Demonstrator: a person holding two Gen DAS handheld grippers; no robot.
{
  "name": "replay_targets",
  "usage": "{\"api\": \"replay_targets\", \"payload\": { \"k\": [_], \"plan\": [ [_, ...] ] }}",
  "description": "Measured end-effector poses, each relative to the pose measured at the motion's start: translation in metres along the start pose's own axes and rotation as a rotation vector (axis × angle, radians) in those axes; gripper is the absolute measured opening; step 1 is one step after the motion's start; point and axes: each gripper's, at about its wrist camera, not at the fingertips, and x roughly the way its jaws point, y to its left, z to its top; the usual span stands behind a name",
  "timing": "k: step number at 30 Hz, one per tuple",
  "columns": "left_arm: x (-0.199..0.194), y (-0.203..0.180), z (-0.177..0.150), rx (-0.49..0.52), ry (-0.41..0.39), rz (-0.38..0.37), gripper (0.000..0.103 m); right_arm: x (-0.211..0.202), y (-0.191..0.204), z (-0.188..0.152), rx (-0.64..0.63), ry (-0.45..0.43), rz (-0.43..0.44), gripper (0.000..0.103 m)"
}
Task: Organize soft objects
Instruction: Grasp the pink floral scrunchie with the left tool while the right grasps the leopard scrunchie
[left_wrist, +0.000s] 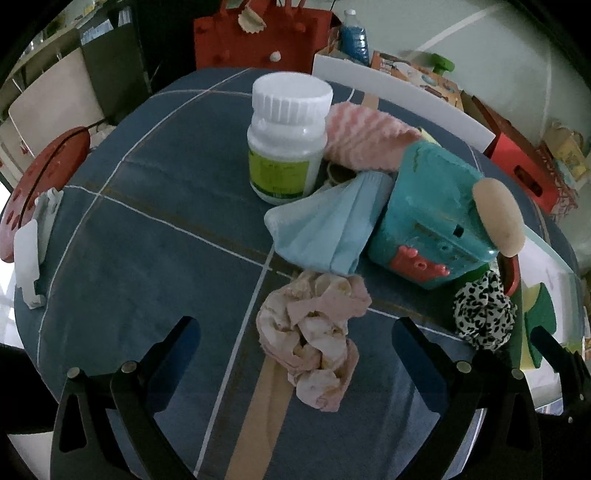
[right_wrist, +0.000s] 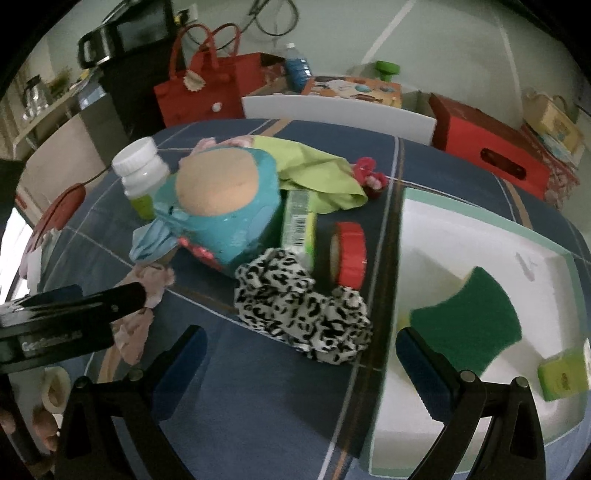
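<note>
Blue cloth with pale stripes covers the table we work over. Nearest us, our left gripper spreads wide and holds nothing, a crumpled pink cloth lying on the table between its fingers. Our right gripper is likewise wide apart and empty, with the leopard-print scrunchie just ahead and a white tray holding a green sponge to its right. Farther on we see a blue face mask against a teal toy, then a white bottle and a pink striped cloth.
</note>
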Motion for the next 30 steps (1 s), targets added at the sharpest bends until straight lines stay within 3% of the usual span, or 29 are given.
{"api": "replay_targets", "payload": {
  "k": [9,17,23,30],
  "plan": [
    [0.016,0.003,0.001,-0.003,0.050,0.019,0.103,0.013,0.013,-0.002,-0.059,0.012,0.020,0.101],
    [0.028,-0.010,-0.004,0.016,0.084,0.037,0.103,0.023,0.011,-0.002,-0.061,0.021,0.033,0.092],
    [0.045,-0.011,-0.005,-0.026,0.141,0.050,0.103,0.031,0.004,0.002,-0.017,0.045,0.016,0.078],
    [0.050,-0.015,-0.006,-0.023,0.140,0.059,0.103,0.027,-0.002,0.000,0.012,0.036,0.017,0.063]
  ]
}}
